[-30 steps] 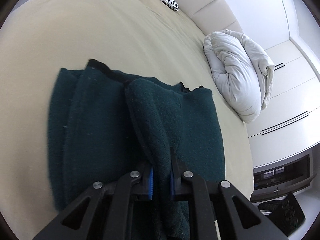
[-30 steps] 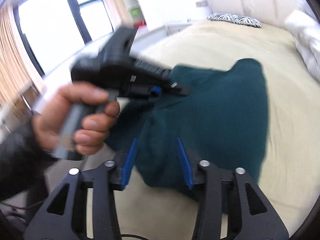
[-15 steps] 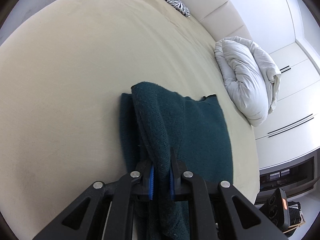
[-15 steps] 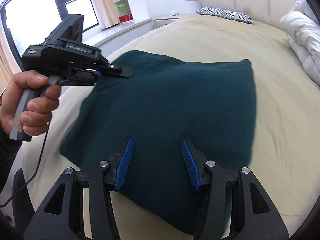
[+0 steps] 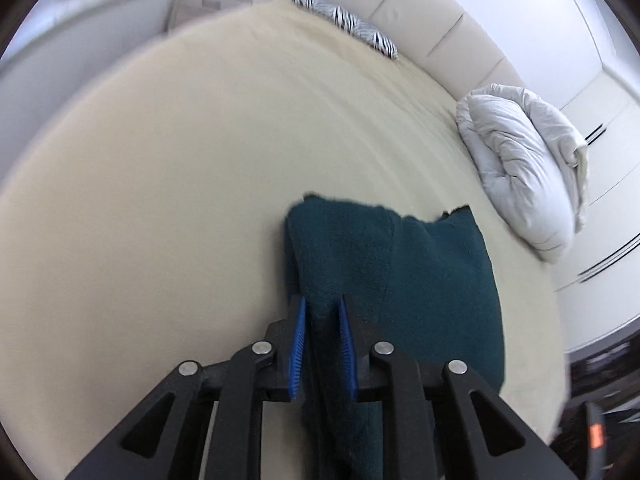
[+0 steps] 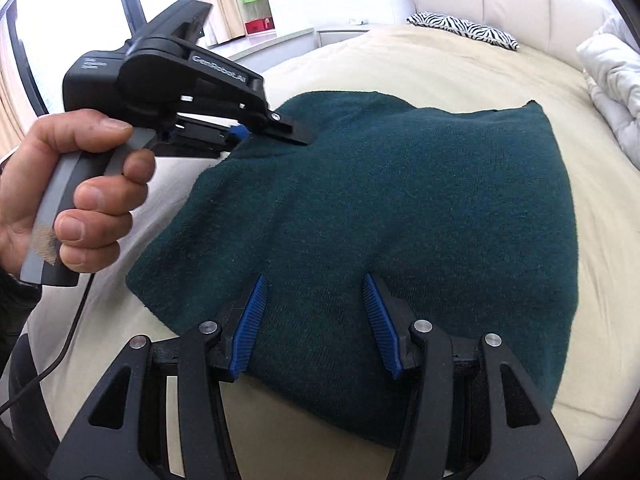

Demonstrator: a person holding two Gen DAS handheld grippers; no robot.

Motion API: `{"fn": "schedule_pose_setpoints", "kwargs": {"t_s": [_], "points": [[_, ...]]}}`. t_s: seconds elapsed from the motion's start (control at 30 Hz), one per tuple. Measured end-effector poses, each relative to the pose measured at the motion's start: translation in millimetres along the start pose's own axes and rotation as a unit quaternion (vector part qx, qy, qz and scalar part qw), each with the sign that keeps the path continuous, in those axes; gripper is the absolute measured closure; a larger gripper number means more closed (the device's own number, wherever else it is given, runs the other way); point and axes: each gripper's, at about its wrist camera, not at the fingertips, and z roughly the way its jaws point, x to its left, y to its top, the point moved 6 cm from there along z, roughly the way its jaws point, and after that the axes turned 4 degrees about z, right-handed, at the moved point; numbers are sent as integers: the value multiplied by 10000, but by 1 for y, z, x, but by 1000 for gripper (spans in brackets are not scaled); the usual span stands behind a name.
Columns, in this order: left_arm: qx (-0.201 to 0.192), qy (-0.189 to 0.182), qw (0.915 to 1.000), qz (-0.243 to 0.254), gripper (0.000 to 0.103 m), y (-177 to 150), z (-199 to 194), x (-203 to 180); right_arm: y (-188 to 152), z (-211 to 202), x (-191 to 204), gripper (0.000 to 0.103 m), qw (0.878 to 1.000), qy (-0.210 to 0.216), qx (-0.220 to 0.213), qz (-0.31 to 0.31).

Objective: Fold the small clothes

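1. Dark green knit garment (image 6: 400, 208): we find it spread on the cream bedsheet (image 5: 180, 200), reaching past both sets of fingers.
2. Left gripper (image 5: 322, 312): its fingers have just been easing apart, a fold of the garment between the blue pads (pad contact unclear to us).
3. Right gripper (image 6: 314, 284): fingers spread, hovering over the garment's near edge, nothing pinched.
4. White duvet (image 5: 528, 176): bundled beyond the garment's far right corner.

both wrist cams close, sharing bed (image 5: 160, 200)
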Motion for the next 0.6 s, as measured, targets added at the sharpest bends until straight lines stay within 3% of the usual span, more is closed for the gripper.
{"fn": "schedule_pose_setpoints", "kwargs": {"t_s": [0.1, 0.2, 0.27, 0.33, 0.4, 0.47, 0.6], "points": [[-452, 91, 9974, 558, 86, -11, -32, -32, 1, -31, -11, 55, 9993, 342, 23, 162], [-409, 105, 9923, 1162, 86, -38, -33, -60, 5, -63, -25, 55, 9941, 828, -288, 634], [-160, 333, 9889, 1442, 86, -61, -18, -61, 7, -75, -45, 55, 9841, 1304, -374, 1150], [34, 365, 9907, 1310, 88, -73, -3, -52, 1, -75, -70, 55, 9743, 1538, -274, 1620], [13, 311, 9926, 1174, 98, -76, 2, -39, -6, -67, -87, 57, 9674, 1636, -36, 1933], [5, 182, 9938, 1098, 99, -75, 3, -34, -23, -54, -109, 67, 9586, 1705, 216, 2271], [-4, -1, 9938, 1116, 99, -77, 2, -27, -57, -65, -133, 70, 9392, 2191, 163, 2639]]}}
